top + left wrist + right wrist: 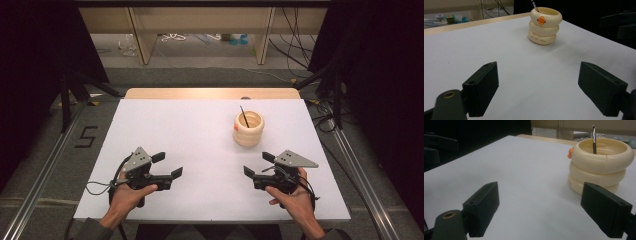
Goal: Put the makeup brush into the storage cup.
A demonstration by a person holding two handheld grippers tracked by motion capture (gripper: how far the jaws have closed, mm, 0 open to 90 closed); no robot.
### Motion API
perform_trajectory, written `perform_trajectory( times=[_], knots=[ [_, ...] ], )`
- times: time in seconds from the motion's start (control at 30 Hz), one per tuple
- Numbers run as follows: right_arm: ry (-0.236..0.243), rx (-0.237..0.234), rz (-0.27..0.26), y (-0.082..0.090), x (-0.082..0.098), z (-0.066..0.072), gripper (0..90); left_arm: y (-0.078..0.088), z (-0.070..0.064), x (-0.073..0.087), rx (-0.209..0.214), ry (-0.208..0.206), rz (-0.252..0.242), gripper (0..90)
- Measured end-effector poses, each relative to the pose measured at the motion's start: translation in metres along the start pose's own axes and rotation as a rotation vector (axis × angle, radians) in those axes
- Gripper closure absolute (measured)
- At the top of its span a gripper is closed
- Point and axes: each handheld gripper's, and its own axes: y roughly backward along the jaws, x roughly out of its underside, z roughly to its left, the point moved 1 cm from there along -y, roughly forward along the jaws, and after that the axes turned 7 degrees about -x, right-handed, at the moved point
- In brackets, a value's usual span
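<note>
1. The cream ribbed holder (248, 129), shaped like three stacked rings, stands upright on the white table (200, 135), right of centre in the high view and above the two grippers in the frame.
2. A thin dark pen (244, 116) leans inside it, its tip rising past the rim toward the upper left.
3. In the left gripper view the holder (544, 26) sits at upper centre, well beyond the jaws and between their lines, with an orange mark (541, 20) on its top ring facing the camera.
4. In the right gripper view the holder (599, 165) fills the upper right; the right-hand jaw overlaps its base in the frame, yet I cannot tell whether they touch. The pen (594, 138) stands nearly upright inside.
5. The left gripper (167, 165) is held low at the lower left of the high view, jaws spread wide with nothing between them, pointing right.
6. The right gripper (259, 164) is at the lower right, jaws likewise wide apart and empty, pointing left, just below the holder in the frame.
7. Each hand wraps its gripper's handle from below, forearms entering at the bottom edge; the left hand (127, 195) and right hand (292, 197) are well apart.
</note>
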Motion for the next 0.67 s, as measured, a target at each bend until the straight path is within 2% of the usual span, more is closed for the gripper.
perform_trajectory(
  times=[0.03,0.1,0.13,0.27,0.47,0.53,0.6,0.67],
  knots=[
    [-0.01,-0.008,-0.002,0.0,0.0004,0.0005,16.1,0.0,-0.0006,0.0002,-0.003,0.012,0.0,16.2],
    [-0.016,-0.003,-0.001,0.0006,0.0008,0.0005,16.0,0.0002,0.0001,-0.0001,-0.001,-0.003,-0.001,16.2],
    [-0.017,-0.004,-0.002,0.0008,0.0008,0.0005,16.0,0.0,-0.0006,0.0002,-0.003,0.012,0.0,16.2],
    [-0.01,-0.001,-0.003,0.0002,0.0008,0.0001,16.0,0.0001,0.0001,-0.0001,-0.001,-0.002,-0.001,16.2],
    [-0.002,0.007,0.004,-0.0005,0.0012,-0.0001,16.0,0.0001,0.0,-0.0001,-0.001,-0.001,0.0,16.2],
    [-0.004,0.007,0.005,-0.0002,0.0012,-0.0003,16.1,0.0001,-0.0007,0.0003,-0.005,0.015,0.001,16.2],
    [-0.005,0.012,0.003,-0.0001,0.0011,-0.0006,16.0,-0.0002,0.0003,-0.0002,0.001,-0.003,-0.001,16.2],
    [-0.008,0.003,-0.011,-0.0011,0.0014,-0.0009,16.0,-0.0003,0.0003,-0.0002,0.001,-0.003,-0.001,16.2]
  ],
)
